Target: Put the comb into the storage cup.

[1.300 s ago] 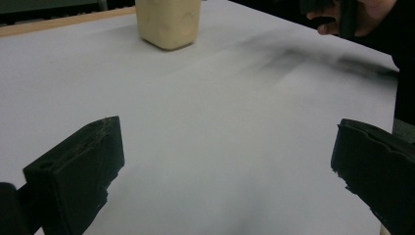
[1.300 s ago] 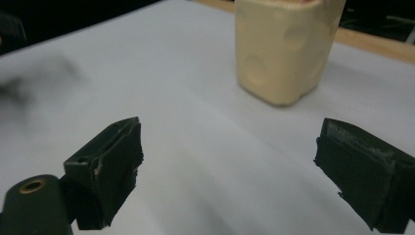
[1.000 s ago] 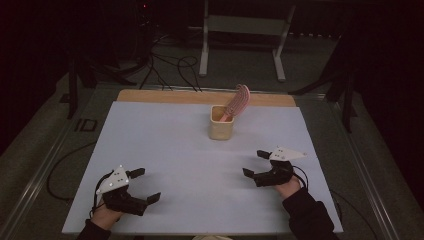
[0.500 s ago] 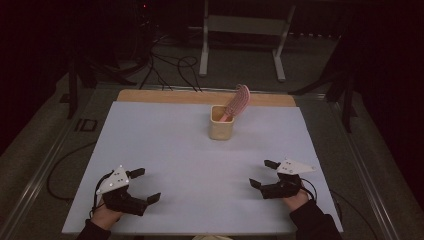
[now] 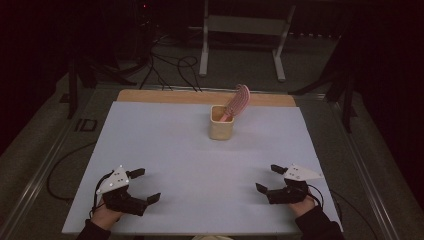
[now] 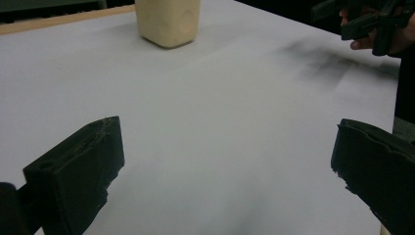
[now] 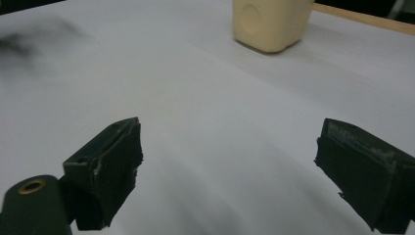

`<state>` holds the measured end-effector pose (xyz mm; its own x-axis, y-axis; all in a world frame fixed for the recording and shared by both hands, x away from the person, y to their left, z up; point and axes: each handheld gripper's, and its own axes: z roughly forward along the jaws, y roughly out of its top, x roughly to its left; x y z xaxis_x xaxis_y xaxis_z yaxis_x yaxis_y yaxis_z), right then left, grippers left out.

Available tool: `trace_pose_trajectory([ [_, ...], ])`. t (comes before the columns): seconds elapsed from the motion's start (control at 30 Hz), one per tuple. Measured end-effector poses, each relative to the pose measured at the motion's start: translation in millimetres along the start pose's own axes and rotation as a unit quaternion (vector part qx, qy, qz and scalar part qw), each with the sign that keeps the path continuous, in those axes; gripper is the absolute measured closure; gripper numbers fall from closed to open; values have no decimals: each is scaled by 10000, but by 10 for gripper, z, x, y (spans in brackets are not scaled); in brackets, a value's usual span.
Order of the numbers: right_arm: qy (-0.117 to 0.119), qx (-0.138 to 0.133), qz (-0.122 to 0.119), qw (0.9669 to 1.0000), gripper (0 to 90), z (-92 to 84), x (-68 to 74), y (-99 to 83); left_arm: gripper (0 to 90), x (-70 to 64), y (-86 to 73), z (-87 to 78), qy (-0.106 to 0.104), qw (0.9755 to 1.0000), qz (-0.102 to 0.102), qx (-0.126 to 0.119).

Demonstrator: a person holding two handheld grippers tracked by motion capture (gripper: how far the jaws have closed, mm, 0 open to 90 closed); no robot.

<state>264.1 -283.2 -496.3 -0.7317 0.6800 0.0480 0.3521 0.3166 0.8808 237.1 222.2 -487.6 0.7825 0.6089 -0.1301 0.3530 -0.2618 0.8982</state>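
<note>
- Left gripper (image 5: pixel 142 185) sits low at the near left edge of the white table (image 5: pixel 165 150), jaws spread wide, nothing between them.
- Right gripper (image 5: pixel 267 178) at the near right edge, jaws also spread, empty.
- Pink hairbrush (image 5: pixel 236 102) stands handle-down in the cream cup (image 5: pixel 221 122), toward the far middle of the table, well apart from both grippers. Head leans right, out over the rim.
- Cup also shows in the left gripper view (image 6: pixel 168 22) and the right gripper view (image 7: pixel 270 22); in both, the brush is cut off by the top edge.
- Handling guess: brush looks like light, stiff plastic, not fragile; bristle side gives poor purchase.
- Best grip is probably across the neck just above the rim, or the edges of the head, not the bristles.
- Cup looks light and smooth, likely to tip or slide if the brush is pulled sideways. Lift along the brush's lean, or steady the cup with the other gripper.
</note>
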Motion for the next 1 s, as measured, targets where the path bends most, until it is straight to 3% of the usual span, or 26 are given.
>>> trace_pose_trajectory([
  [0.17,-227,-9,49,9997,98,-99,-12,-79,2,0,1,-4,7,10000,3,2],
  [0.43,-368,61,101,9993,99,-116,-45,-143,2,-4,-2,19,-9,10000,37,50],
  [0.77,-269,12,220,9994,99,-80,-80,-155,2,-1,-2,17,8,10000,24,38],
  [1.0,-263,100,130,9995,99,-58,-44,-148,2,-3,-3,20,5,10000,39,52],
])
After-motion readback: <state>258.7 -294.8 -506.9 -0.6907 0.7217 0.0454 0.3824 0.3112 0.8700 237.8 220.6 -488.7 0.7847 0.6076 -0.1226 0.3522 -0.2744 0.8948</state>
